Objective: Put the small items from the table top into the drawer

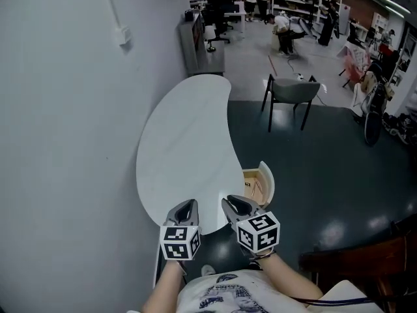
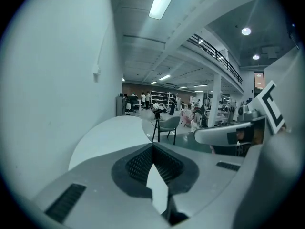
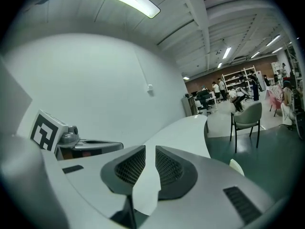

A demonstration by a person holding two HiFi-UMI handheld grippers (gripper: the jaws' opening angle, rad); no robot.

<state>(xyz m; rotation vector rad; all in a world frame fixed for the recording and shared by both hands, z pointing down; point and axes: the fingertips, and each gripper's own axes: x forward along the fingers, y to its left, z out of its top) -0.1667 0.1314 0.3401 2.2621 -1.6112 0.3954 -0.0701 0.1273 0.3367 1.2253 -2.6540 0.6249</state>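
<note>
**Two hand-held grippers raised over the near end of a white table, beside an open drawer**

The left gripper (image 2: 153,148) is clenched: its two dark, ribbed pads meet at the tips with nothing between them. The right gripper (image 3: 146,152) is released, its pads standing a narrow slit apart with only the table top showing through the gap.

In the head view the left gripper (image 1: 189,206) and right gripper (image 1: 232,204) sit side by side, close together, both pointing away from the person. Each carries a cube with black-and-white square markers at its back. Both hover over the near, rounded end of a white, kidney-shaped table (image 1: 182,142).

The drawer (image 1: 258,184) is pulled open from the table's right edge, just beyond the right gripper. Its inside is light wood; what lies in it is too small to make out.

A plain grey wall (image 1: 65,142) runs along the table's left side. Past the table's far right stands a grey chair (image 1: 294,93) on a dark floor (image 1: 339,175). Farther off is a large workroom with shelves, desks and several people.
</note>
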